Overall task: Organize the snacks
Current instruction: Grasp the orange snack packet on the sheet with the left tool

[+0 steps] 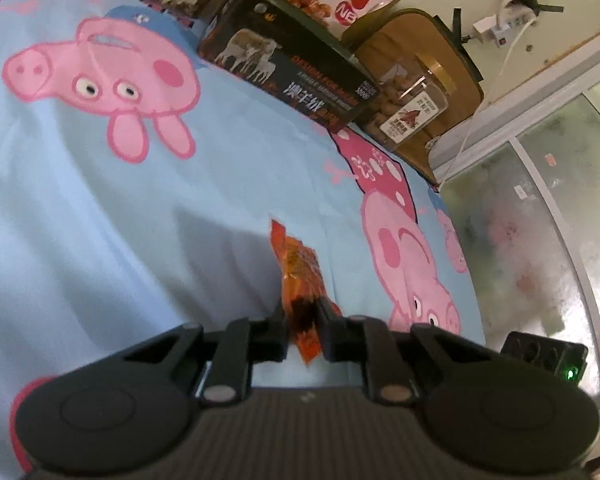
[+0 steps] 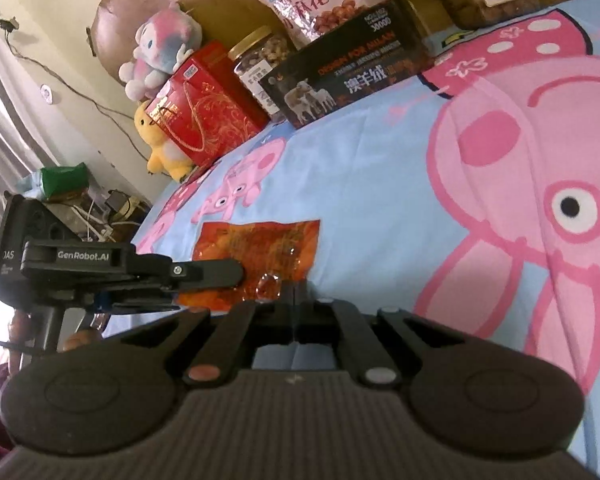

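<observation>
Orange snack packet [image 1: 300, 272] between left fingers [image 1: 278, 312]

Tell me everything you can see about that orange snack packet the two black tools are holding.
The orange snack packet is a small, flat, shiny plastic pouch, crinkled, with dark reddish contents and blurred print. It sits low over the blue cartoon-pig bedsheet; whether it touches it cannot be told. The left gripper is shut on one end, the packet standing edge-on between its fingers. The right gripper is closed at the packet's near edge, apparently pinching it. It looks sealed and unopened.
</observation>
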`<state>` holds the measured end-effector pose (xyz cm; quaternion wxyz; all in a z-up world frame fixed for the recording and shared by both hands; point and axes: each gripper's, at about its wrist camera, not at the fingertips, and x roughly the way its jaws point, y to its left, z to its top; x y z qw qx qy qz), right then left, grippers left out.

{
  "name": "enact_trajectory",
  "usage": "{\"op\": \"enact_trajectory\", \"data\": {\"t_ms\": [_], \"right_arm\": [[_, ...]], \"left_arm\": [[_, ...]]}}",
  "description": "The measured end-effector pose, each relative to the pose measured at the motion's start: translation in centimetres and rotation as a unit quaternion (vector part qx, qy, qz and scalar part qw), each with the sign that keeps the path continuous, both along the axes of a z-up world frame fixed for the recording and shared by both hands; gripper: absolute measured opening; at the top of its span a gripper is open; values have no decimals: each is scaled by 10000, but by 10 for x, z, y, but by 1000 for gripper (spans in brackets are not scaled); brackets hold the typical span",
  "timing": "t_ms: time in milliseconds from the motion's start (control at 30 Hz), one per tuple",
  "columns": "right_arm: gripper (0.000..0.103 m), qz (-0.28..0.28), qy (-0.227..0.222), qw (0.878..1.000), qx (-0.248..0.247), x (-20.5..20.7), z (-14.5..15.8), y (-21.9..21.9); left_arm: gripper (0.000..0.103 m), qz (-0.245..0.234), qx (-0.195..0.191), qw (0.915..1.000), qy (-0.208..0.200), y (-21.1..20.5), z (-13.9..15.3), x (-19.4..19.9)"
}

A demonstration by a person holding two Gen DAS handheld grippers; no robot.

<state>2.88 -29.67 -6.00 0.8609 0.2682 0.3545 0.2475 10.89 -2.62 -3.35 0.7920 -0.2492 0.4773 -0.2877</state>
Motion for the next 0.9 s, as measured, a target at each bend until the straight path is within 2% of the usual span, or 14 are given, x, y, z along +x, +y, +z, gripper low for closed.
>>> {"op": "enact_trajectory", "data": {"t_ms": [67, 167, 200, 300, 367, 467, 500, 533, 567, 600, 633, 733, 900], "right_arm": [[6, 2, 61, 10000, 78, 4, -3, -1], [11, 96, 51, 9998, 153, 6, -3, -2], [18, 169, -34, 9997, 147, 5, -2, -2], [54, 247, -308, 9990, 203, 2, 5, -5], [56, 338, -450, 9966, 597, 1, 8, -11], [64, 366, -287, 9888, 1415, 8, 4, -22], [63, 381, -214, 9854, 1647, 11, 2, -24], [54, 426, -157, 9815, 1861, 13, 0, -26], [40, 508, -134, 9779, 2023, 16, -1, -26], [18, 489, -102, 9792, 1968, 18, 1, -26], [4, 454, -115, 9820, 1830, 21, 3, -24], [3, 346, -394, 9882, 1441, 31, 20, -22], [3, -52, -1077, 9935, 363, 73, 54, -10]], "left_arm": [[13, -11, -24, 10000, -51, 1, 1, 0], [12, -134, -311, 9991, -259, 9, 8, -3], [11, -163, -444, 9984, -307, 13, 10, -2], [11, -237, -869, 9952, -388, 23, 18, -3], [11, -273, -1086, 9926, -468, 26, 25, -4], [11, -374, -1246, 9894, -638, 26, 35, -5], [11, -389, -1209, 9897, -666, 25, 36, -5], [12, -394, -1102, 9908, -680, 22, 38, -3], [12, -335, -977, 9920, -732, 21, 41, -2], [12, -337, -833, 9931, -750, 18, 44, 3], [13, -324, -751, 9940, -732, 15, 46, 9], [15, -297, -380, 9951, -864, 5, 58, 32], [19, -296, 210, 9889, -1441, -23, 89, 97]]}}
